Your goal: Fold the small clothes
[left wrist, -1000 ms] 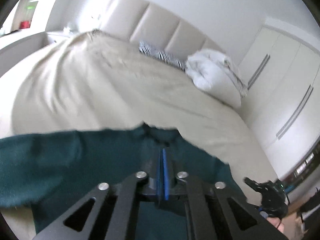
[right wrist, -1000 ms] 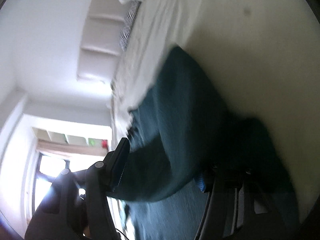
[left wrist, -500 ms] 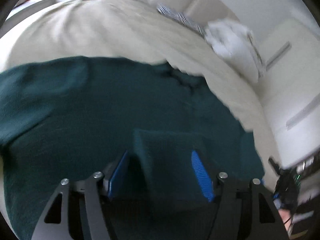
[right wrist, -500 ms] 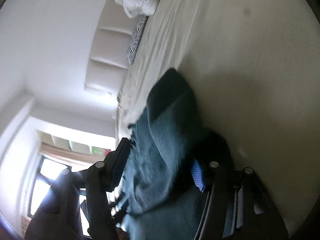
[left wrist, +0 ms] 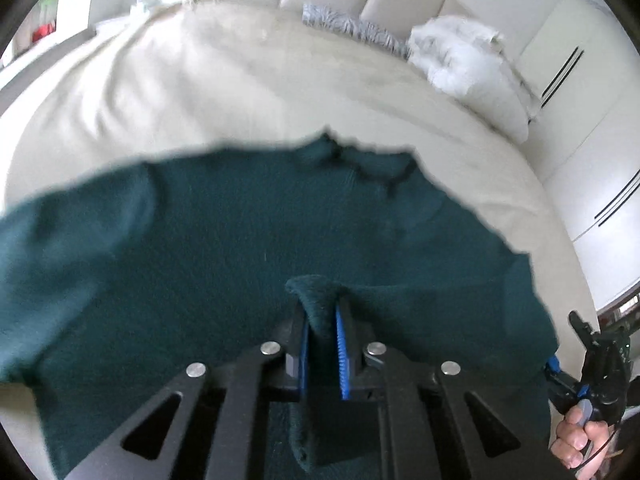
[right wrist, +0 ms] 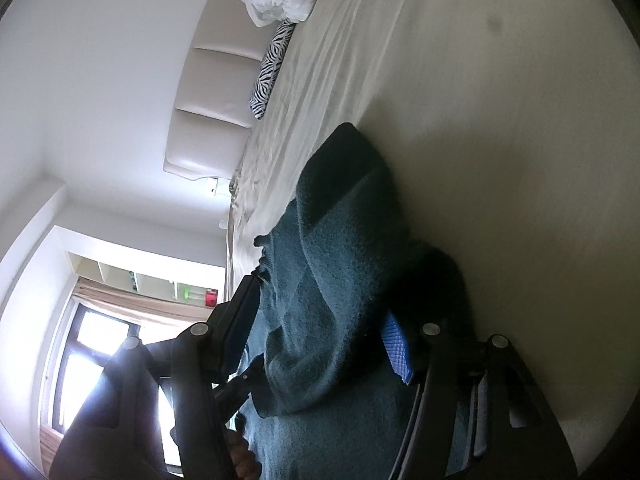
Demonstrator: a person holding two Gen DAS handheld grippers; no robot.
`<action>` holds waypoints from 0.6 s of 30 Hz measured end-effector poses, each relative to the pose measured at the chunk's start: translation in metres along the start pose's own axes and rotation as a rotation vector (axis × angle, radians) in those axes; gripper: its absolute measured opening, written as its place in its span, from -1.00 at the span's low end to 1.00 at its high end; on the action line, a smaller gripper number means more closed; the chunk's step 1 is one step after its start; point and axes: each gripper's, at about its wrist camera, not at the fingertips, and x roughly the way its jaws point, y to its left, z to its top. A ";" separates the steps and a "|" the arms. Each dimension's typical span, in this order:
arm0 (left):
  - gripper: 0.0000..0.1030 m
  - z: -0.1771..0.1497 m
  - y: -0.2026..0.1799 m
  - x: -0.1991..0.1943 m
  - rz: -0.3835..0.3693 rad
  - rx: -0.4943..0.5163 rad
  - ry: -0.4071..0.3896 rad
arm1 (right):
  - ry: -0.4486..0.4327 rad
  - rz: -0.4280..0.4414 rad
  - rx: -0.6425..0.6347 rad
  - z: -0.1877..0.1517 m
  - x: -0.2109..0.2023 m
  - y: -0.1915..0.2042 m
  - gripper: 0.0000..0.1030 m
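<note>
While closing, left fingers (left wrist: 341, 340) pinch sweater (left wrist: 240, 232) fold btwn them.

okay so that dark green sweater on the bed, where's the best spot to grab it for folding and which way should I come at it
Judging by how it lies, grip the dark green sweater at its near hem, coming in from the near edge of the bed. It lies flat with the neckline far away, so the hem is the closest free edge. The left gripper has its jaws closing on a pinched ridge of knit there.
</note>
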 end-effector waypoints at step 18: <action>-0.77 0.004 0.055 0.023 0.003 -0.113 -0.087 | -0.086 0.055 0.125 0.005 0.011 -0.016 -0.04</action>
